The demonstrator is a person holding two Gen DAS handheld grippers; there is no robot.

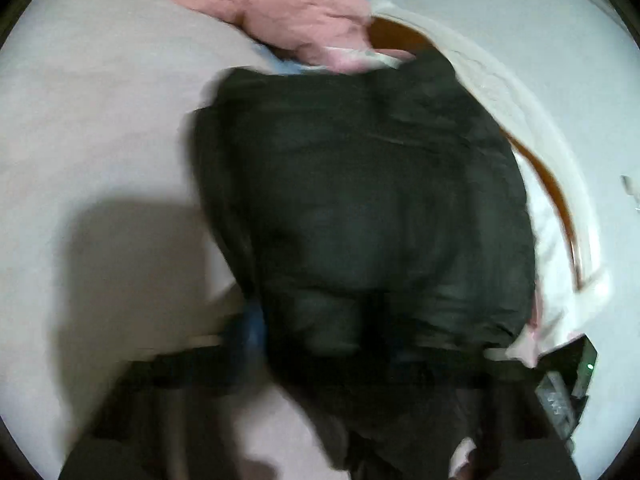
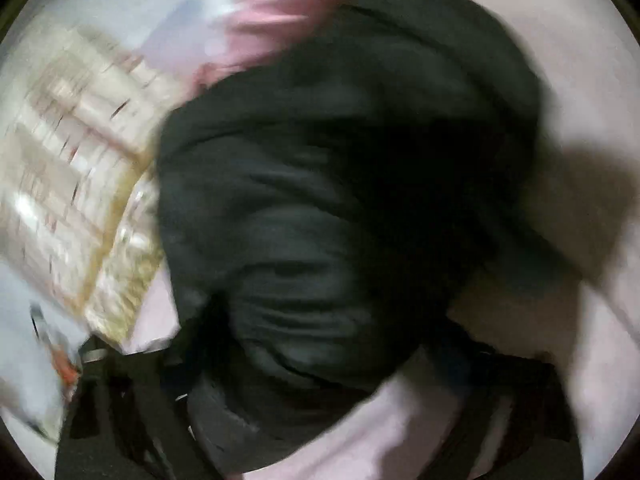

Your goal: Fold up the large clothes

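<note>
A pale pinkish sheet covers the soft surface, a bed by the look of it, and it fills most of both wrist views. Along its far side in the left wrist view runs a white quilted edge with a curved brown wooden strip beside it, and a pale wall or floor beyond.

No brand, label or writing can be read anywhere; both pictures are smeared by motion blur. In the right wrist view a cream and beige patterned shape lies to the left of the sheet, too blurred to identify.

The dark garment, black or very dark green, lies bunched in the middle of the sheet, its cloth creased in soft ridges, and it drapes right down to the fingers of both tools. A pink garment lies crumpled just behind it, touching its far edge.

The left gripper and the right gripper show only as dark blurred shapes at the bottom of their own views, with dark cloth over them. Whether either pair of jaws is apart or clamped on the cloth cannot be told.
</note>
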